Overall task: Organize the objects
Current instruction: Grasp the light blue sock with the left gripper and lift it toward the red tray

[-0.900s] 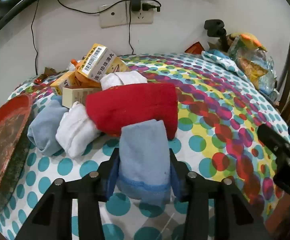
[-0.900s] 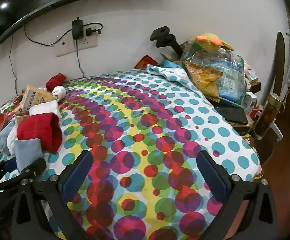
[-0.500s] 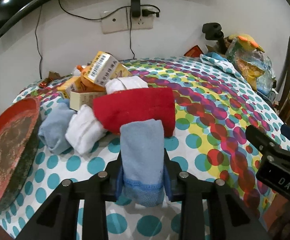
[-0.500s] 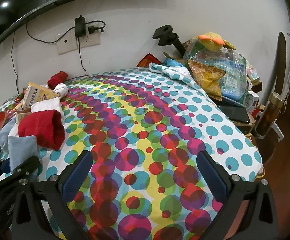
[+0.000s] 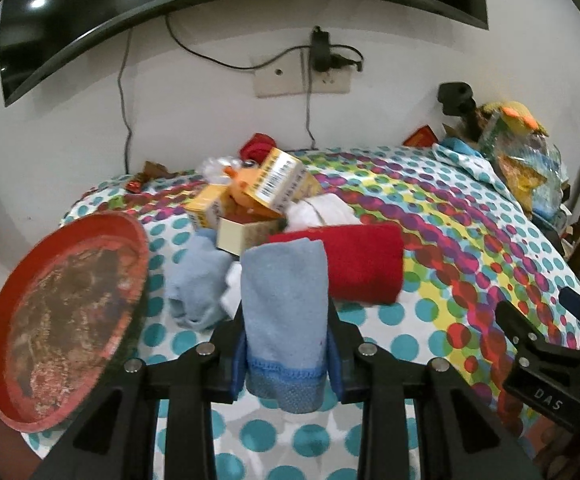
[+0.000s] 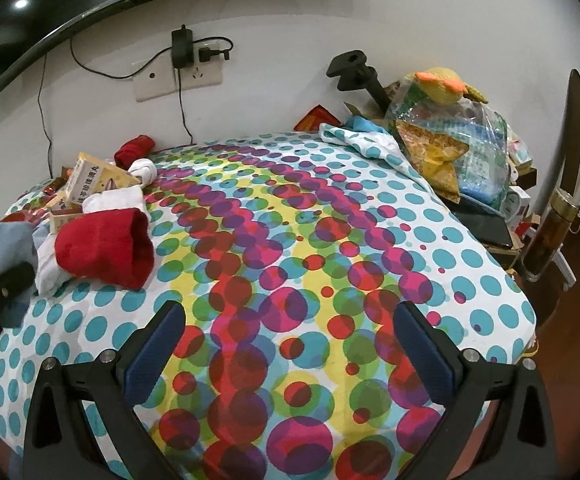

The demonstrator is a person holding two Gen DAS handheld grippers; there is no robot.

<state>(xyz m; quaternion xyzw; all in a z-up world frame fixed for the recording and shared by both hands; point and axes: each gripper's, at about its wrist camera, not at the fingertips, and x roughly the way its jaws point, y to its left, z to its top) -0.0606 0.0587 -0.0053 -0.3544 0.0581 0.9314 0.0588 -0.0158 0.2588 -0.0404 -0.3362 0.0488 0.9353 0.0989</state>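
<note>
My left gripper is shut on a folded light-blue cloth, held up off the dotted tablecloth. Behind it lies a folded red cloth, with another light-blue cloth and a white one to its left. Small yellow boxes are piled further back. A round red tray sits tilted at the left edge. My right gripper stands open over bare tablecloth, nothing between its fingers. The red cloth lies to its far left.
A white wall with a socket and cables closes the back. Bags and a plush toy crowd the table's right side, with a bottle beyond the edge. A red roll and a white roll lie near the wall.
The left gripper has pulled back and up with the light-blue cloth, lifting it away from the red cloth. The red tray shows more fully. The right gripper has stayed open, its view shifting slightly.
</note>
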